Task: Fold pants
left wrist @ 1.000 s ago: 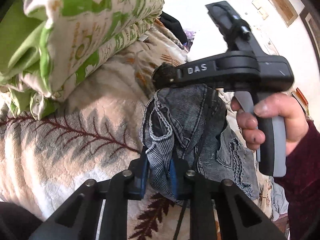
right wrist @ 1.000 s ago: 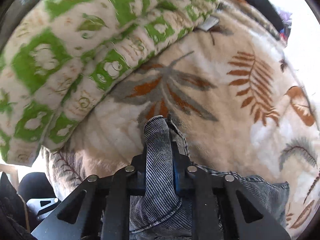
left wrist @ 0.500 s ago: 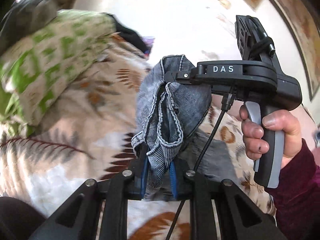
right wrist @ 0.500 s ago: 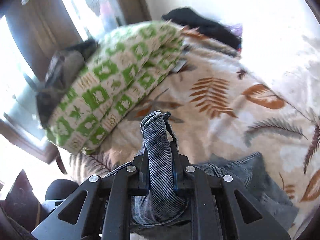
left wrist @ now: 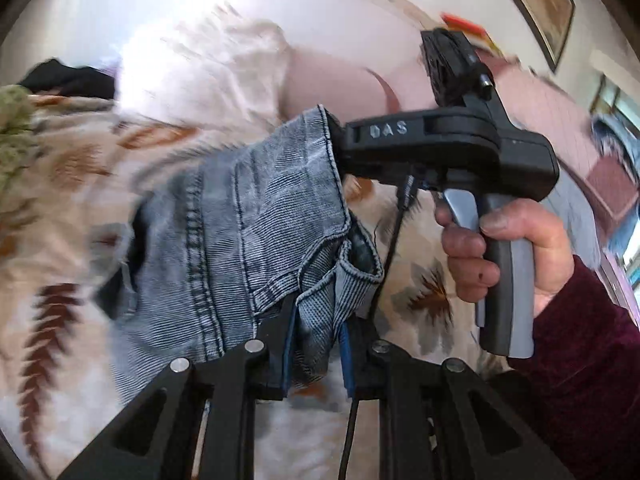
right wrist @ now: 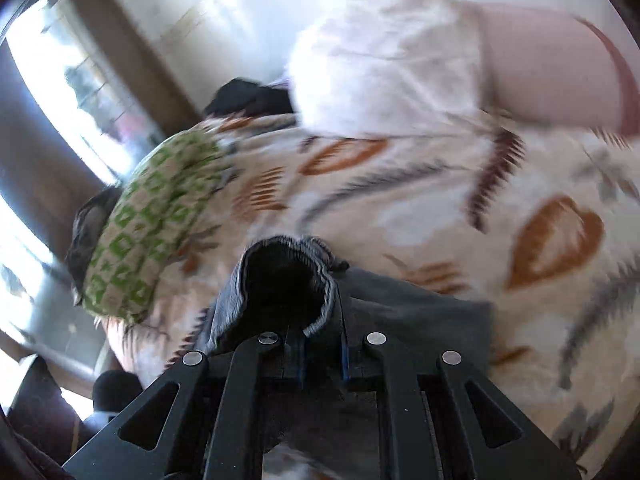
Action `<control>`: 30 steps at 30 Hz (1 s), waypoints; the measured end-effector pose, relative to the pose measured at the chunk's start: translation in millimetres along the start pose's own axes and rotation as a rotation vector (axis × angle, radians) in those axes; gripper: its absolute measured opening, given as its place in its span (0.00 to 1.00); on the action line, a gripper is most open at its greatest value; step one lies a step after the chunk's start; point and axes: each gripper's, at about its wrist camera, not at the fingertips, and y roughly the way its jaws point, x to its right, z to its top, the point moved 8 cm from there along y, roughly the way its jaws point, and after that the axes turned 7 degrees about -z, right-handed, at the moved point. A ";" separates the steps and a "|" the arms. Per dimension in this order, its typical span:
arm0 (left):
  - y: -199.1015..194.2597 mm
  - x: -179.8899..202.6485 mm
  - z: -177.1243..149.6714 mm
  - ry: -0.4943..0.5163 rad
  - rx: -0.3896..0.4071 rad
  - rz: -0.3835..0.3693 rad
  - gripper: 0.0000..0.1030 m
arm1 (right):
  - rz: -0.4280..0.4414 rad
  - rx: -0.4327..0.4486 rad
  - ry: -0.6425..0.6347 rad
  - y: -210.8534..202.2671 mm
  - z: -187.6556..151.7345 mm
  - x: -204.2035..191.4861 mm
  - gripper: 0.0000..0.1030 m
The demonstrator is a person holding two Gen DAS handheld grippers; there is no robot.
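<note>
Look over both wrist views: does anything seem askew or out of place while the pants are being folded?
Nothing looks damaged or spilled. The denim pants hang bunched and twisted between the left tool and the right tool, not flat on the leaf-print blanket. Both views are motion-blurred.

Denim pants (right wrist: 280,280) between right gripper (right wrist: 322,354) fingers (right wrist: 298,356)

The only lettering I can read is "DAS", raised on the black body of my right gripper (left wrist: 338,148), at about two o'clock in my left wrist view. It is blurred. My right wrist view shows no text.
</note>
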 end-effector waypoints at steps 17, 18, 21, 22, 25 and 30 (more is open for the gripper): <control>-59.4 -11.8 1.6 0.173 0.130 0.029 0.75 | 0.004 0.145 0.292 -44.0 -33.7 104.8 0.55; -62.1 -22.8 2.0 0.172 0.137 0.062 0.75 | 0.025 0.145 0.287 -48.5 -37.0 98.0 0.55; -59.0 -68.5 3.7 0.117 0.132 0.182 0.75 | 0.061 0.141 0.283 -52.3 -47.8 82.4 0.56; -59.4 -79.8 1.4 0.098 0.126 0.210 0.75 | 0.066 0.152 0.273 -53.5 -50.6 77.1 0.57; -54.7 -108.4 -4.7 0.064 0.126 0.294 0.75 | 0.116 0.182 0.215 -59.4 -56.2 51.8 0.58; -54.0 -108.9 -10.4 0.099 0.109 0.351 0.75 | 0.203 0.240 0.098 -59.0 -63.9 -3.2 0.58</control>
